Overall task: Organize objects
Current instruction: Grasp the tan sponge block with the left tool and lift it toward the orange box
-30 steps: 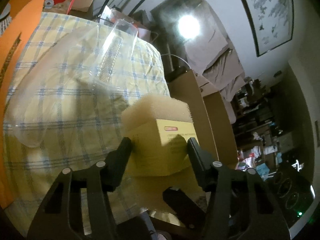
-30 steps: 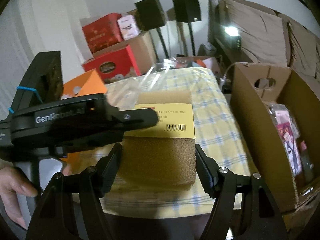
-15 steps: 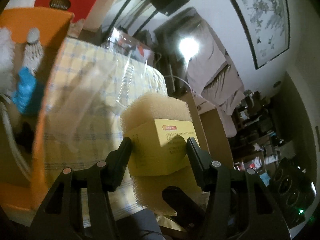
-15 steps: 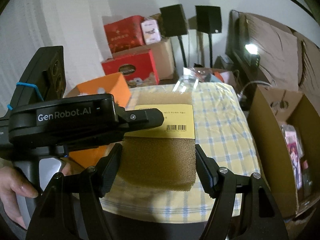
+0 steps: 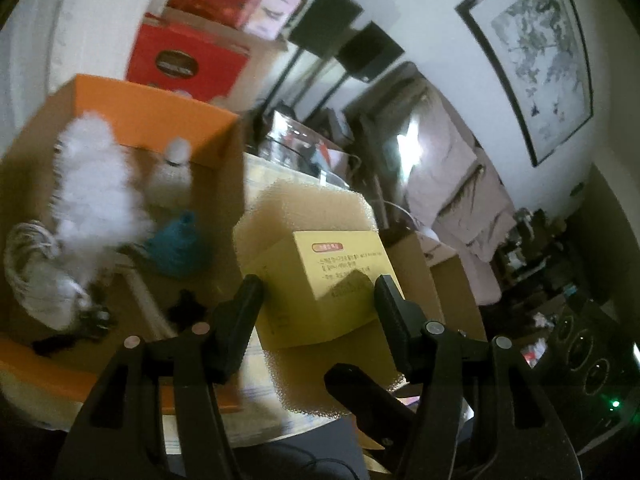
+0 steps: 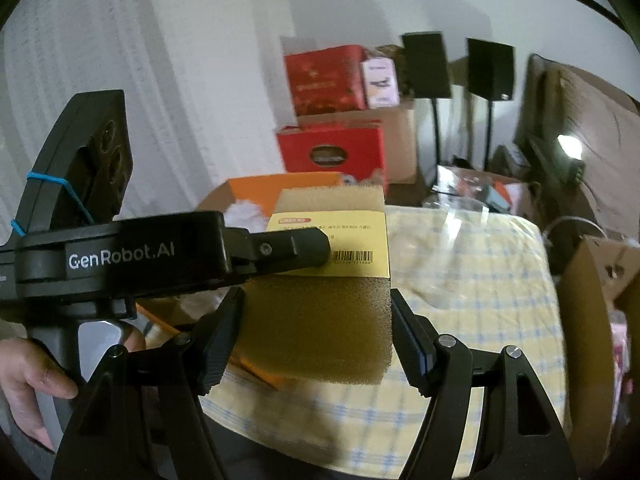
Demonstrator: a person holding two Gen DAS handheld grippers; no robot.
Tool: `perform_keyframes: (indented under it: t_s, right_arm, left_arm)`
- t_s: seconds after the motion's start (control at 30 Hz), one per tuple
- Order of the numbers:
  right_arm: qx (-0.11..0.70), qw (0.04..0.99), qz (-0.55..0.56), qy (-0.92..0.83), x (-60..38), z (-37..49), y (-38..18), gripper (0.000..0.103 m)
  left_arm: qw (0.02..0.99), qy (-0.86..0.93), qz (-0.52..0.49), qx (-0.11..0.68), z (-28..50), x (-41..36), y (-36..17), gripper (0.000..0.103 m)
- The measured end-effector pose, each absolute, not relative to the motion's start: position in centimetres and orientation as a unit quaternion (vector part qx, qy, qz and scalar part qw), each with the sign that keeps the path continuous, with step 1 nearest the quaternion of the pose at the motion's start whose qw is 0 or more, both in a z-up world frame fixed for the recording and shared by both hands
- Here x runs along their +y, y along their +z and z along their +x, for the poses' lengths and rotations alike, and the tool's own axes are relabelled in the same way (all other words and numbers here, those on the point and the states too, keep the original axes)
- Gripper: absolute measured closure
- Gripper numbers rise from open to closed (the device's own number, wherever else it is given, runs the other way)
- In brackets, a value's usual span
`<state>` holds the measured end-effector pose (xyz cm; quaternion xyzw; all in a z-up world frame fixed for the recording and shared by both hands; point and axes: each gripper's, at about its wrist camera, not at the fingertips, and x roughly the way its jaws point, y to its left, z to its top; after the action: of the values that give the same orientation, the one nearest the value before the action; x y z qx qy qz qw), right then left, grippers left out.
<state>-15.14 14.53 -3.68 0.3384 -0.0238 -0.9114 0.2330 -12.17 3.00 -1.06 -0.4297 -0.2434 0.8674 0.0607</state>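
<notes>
A tan foam sponge block (image 5: 316, 216) with a yellow paper label (image 6: 344, 236) hangs in the air, held from two sides. My left gripper (image 5: 316, 296) is shut on its labelled part, its fingers (image 6: 288, 250) crossing the right wrist view. My right gripper (image 6: 316, 320) is shut on the bare foam lower end (image 6: 316, 328). The block hangs above the edge of the checked yellow tablecloth (image 6: 480, 280), beside an open orange box (image 5: 132, 104) that holds white fluffy items (image 5: 92, 176), a shuttlecock (image 5: 172, 168) and a teal object (image 5: 176, 248).
A clear plastic bag (image 6: 460, 232) lies on the cloth. Red boxes (image 6: 332, 152) and cardboard cartons are stacked behind, next to two black speakers on stands (image 6: 488, 68). An open cardboard box (image 6: 592, 288) stands right of the table. A hand (image 6: 36, 376) grips the left tool's handle.
Both grippers rose with the sponge block and swung left towards the orange box, whose inside now fills the left wrist view. Neither grip has changed.
</notes>
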Motion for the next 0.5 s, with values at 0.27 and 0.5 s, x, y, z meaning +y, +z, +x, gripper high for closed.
perform_keyframes:
  t_s: [0.27,0.5]
  right_arm:
    - [-0.023,0.292,0.346,-0.891,9.6,-16.7,-4.1,0.031]
    - [-0.015,0.324,0.359,-0.875,5.8,-17.8,-6.3,0.031]
  left_arm:
    - [0.021,0.865,-0.433,-0.251,-10.3,-2.9,-1.0,0.049]
    - [-0.006,0.854,-0.451,-0.261,-9.5,-6.3,-3.6,0.049]
